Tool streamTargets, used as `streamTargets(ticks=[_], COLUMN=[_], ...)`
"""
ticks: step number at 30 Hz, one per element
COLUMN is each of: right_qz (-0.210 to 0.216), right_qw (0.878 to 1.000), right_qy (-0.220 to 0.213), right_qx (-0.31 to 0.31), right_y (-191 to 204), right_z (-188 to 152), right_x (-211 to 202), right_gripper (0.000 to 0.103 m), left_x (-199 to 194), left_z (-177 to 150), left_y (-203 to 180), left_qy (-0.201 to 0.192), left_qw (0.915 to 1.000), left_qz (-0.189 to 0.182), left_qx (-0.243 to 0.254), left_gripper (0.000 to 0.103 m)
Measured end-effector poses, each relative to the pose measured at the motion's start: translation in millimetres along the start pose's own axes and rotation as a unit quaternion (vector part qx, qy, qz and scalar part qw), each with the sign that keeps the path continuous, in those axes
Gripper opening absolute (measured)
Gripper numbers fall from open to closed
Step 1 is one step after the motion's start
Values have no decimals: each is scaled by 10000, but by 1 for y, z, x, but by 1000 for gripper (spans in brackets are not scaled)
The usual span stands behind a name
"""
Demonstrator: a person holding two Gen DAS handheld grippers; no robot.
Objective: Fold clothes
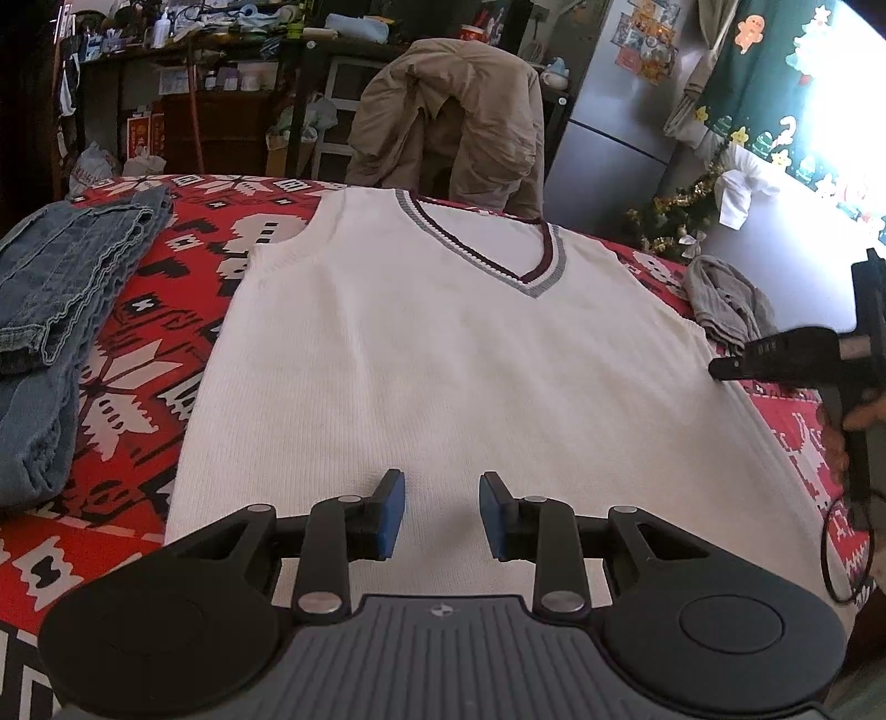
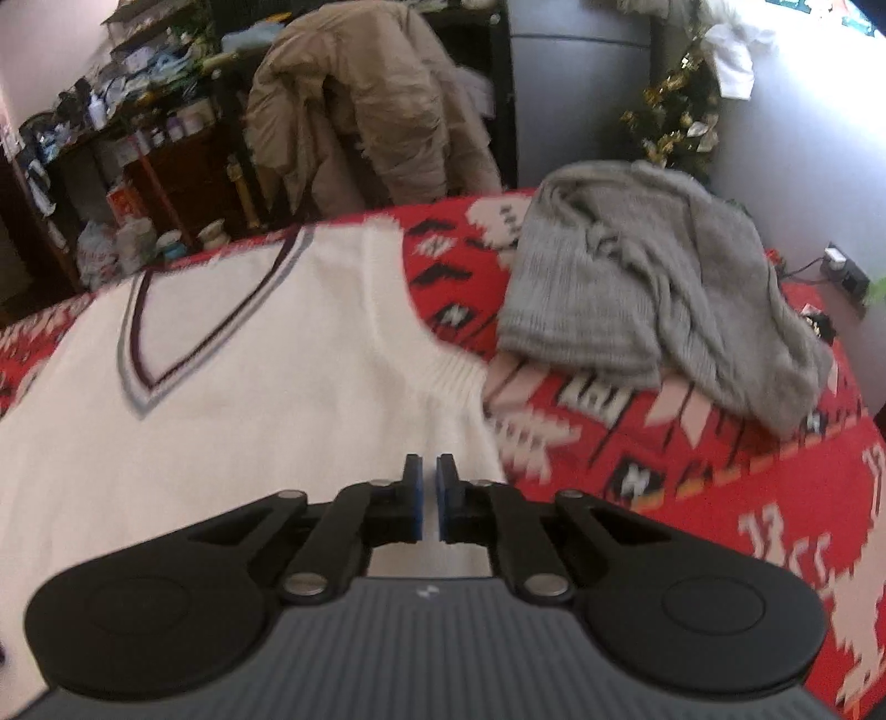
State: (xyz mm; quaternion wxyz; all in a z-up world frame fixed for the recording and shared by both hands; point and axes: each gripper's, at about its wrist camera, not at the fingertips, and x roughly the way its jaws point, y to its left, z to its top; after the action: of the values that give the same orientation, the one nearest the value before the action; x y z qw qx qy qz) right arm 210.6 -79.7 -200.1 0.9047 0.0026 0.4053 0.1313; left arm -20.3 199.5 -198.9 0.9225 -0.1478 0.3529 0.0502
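White vest point(image 1: 443, 360) lies flat mid-bed on red cover point(image 1: 166, 387). L gripper point(image 1: 442, 512) spread over hem; R gripper point(image 2: 429, 498) nearly pressed together at vest's right edge, pinching nothing visible.

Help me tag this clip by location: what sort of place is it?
Most likely a lived-in home room. A fridge covered in magnets, a coat draped over a chair, cluttered shelves and Christmas decorations surround the table.
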Motion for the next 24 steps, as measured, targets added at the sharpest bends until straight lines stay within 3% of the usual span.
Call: streamTargets(ticks=[8,10,18,20,22,24], right_qz=[-222,-226,142,78,-55,-247], right_qw=[9995,9997,9988,9979,9974,9963], right_qy=[-137,-106,55,-65,-141,-199], right_qx=[-199,-64,-467,-640,-702,-804], right_y=[-3,-5,10,14,12,9], right_z=[25,31,-4,-3,6,16], right_x=[24,20,-5,0,10,20], right_gripper=[1,5,4,4,2,2], left_x=[-1,-2,4,7,9,9], left_z=[2,2,12,16,19,20], left_y=[0,1,11,14,18,20], left_qy=[83,100,158,167,176,167], left_qw=[9999,9999,9998,9997,9996,9993], left_qz=[41,52,103,155,206,312], left_qx=[68,25,-50,-13,23,114], left_gripper=[30,30,23,22,13,13])
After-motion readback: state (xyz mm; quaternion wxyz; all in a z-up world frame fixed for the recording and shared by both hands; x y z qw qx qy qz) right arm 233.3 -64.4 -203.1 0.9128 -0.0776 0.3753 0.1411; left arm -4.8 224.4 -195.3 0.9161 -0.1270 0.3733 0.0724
